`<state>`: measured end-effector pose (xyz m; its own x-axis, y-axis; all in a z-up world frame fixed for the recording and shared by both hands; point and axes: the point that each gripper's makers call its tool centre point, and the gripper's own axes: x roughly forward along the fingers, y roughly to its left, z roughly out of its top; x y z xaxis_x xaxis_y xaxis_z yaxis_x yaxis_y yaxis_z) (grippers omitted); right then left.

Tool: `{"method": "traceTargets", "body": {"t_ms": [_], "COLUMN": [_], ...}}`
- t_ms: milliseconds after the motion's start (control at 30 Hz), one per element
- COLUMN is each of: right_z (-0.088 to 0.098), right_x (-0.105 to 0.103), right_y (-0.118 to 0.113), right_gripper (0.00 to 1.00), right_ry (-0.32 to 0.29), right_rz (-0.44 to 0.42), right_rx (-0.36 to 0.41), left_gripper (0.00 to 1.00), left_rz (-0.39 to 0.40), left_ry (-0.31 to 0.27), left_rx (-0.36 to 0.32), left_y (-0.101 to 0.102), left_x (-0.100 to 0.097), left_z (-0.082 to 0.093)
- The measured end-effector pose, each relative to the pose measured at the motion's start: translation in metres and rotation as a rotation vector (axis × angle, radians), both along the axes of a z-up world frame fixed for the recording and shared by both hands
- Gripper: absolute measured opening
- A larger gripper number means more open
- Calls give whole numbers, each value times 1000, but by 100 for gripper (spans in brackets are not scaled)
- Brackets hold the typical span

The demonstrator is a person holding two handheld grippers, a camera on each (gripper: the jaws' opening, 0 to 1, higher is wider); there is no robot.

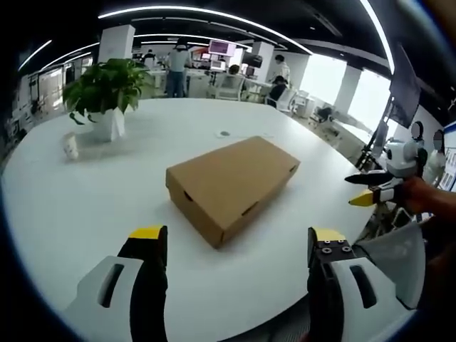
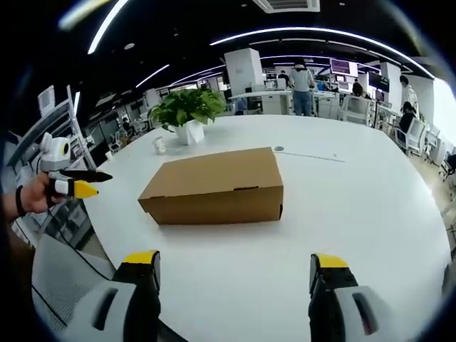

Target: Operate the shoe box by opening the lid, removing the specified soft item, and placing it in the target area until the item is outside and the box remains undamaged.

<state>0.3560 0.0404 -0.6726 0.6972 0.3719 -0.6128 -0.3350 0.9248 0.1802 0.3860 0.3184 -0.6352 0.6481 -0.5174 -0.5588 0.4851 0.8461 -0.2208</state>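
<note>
On the white desk (image 1: 85, 185), going left to right in the left gripper view: a potted plant (image 1: 107, 89) stands at the far left with a small white cup (image 1: 70, 145) beside it, and the shoe box (image 1: 231, 185) lies near the middle, well apart from both.

Task status:
- The lid is shut and sits flat on the box; opening is not yet done.
- The soft item is judged to be inside, since nothing soft lies on the desk.
- No marked target area can be made out.
- All steps remain: open lid, remove item, place item.
- The box appears undamaged.

Pose:
- The left claw (image 1: 239, 242) hovers above the near desk edge, aimed at a box corner, jaws wide and holding nothing.
- The right claw (image 2: 239, 267) points at the box's long side (image 2: 221, 203), jaws wide and holding nothing.
- Neither claw touches the box.
</note>
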Motion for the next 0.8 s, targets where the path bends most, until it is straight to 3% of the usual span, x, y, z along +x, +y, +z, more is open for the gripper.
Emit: {"method": "traceTargets", "body": {"t_ms": [800], "right_z": [-43], "right_x": [48], "right_y": [-7], "right_gripper": [85], "right_ry": [76], "right_rz": [55], "right_rx": [-26], "left_gripper": [79], "left_rz": [25], "left_ry": [63], "left_rx": [8], "left_y": [-5], "left_x": [36], "left_z": [-42]}}
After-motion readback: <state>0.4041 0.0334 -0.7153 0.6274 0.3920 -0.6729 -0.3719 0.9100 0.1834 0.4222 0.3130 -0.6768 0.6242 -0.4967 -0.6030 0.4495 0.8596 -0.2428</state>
